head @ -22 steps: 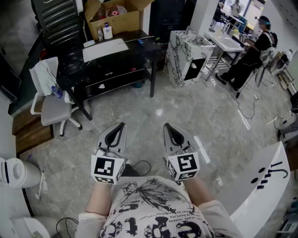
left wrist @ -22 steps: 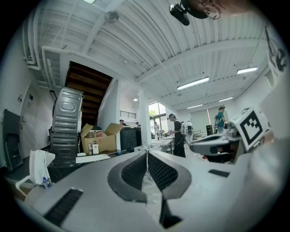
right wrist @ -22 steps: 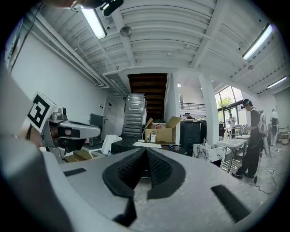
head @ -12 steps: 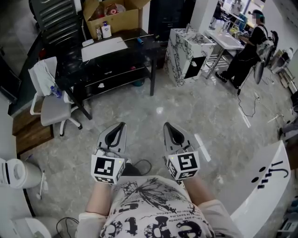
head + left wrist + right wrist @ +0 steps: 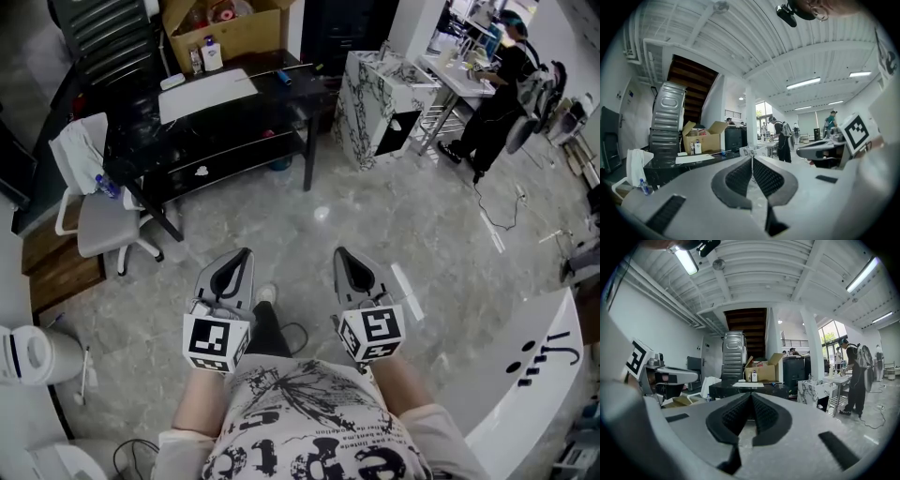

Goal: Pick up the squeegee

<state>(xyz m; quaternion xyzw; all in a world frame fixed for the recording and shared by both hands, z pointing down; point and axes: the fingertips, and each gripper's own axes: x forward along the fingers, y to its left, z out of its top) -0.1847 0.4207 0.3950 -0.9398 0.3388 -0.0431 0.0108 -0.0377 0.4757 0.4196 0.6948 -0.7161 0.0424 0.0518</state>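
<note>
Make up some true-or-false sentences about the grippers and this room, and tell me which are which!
1. The left gripper and the right gripper are both shut with nothing in them. True.
2. The cardboard box is closed up. False: its flaps stand open.
3. A white office chair stands beside the black table. True.
4. Somebody sits in that chair. False: nobody does; a person stands at the far right.

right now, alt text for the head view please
The grey left gripper and right gripper, both shut and empty, point forward side by side over a glossy grey floor. Ahead stand a black table, brown cardboard box and white office chair.
</note>
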